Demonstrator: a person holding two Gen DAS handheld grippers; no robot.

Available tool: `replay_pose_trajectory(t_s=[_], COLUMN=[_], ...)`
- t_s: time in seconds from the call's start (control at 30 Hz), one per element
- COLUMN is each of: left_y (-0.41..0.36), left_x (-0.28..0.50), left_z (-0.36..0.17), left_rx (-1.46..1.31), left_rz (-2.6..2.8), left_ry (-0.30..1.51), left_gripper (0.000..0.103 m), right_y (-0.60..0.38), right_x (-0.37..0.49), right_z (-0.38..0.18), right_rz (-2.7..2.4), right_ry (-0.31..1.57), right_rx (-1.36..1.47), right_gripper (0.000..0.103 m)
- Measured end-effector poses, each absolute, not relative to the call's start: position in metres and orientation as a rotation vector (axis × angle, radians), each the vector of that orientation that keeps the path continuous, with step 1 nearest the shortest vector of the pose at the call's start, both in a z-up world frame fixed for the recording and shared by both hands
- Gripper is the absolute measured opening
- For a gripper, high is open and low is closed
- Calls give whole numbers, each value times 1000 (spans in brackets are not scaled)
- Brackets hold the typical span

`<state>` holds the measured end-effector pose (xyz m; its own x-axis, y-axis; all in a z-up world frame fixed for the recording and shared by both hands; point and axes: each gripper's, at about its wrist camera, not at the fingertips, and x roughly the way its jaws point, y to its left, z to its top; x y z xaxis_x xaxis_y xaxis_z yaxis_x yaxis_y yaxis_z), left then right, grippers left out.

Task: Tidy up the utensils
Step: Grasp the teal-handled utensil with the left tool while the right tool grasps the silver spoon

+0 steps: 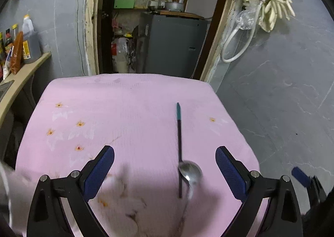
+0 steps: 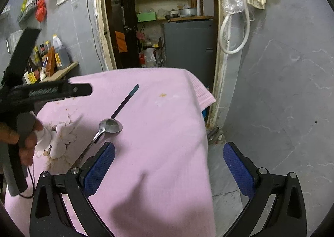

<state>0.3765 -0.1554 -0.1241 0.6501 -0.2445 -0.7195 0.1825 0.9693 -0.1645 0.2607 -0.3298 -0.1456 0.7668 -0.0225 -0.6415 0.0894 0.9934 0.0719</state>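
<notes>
A steel spoon (image 1: 191,171) lies bowl-up on the pink cloth-covered table (image 1: 129,111), its handle running toward me. A thin dark utensil with a teal end (image 1: 179,132) lies beside it and touches the bowl. My left gripper (image 1: 165,164) is open and empty, hovering above the cloth with the spoon between its blue pads. In the right wrist view the spoon (image 2: 110,126) and the dark utensil (image 2: 126,101) lie left of center. My right gripper (image 2: 169,159) is open and empty over the table's right edge. The left gripper body (image 2: 41,91) shows at the left.
A shelf with sauce bottles (image 1: 23,49) stands left of the table. A doorway with a grey cabinet (image 1: 173,45) is behind it. A hose and gloves (image 1: 269,11) hang on the right wall. Grey floor (image 2: 271,101) lies right of the table.
</notes>
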Motion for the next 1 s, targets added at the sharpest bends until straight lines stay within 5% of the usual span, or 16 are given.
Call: replay_pose_trajectory(t_s=[0.6,1.0], left_y=[-131,-129], left_x=[432,439], left_z=[-166,-173], left_rx=[-107,-114], left_rz=[-219,-234], left_ry=[988,999], left_gripper=[75,75], right_y=[-267,-254], right_x=[321,330], right_z=[-177,-182], right_rz=[54,42], right_ry=[827,895], right_rx=[72,49], right_gripper=[101,101])
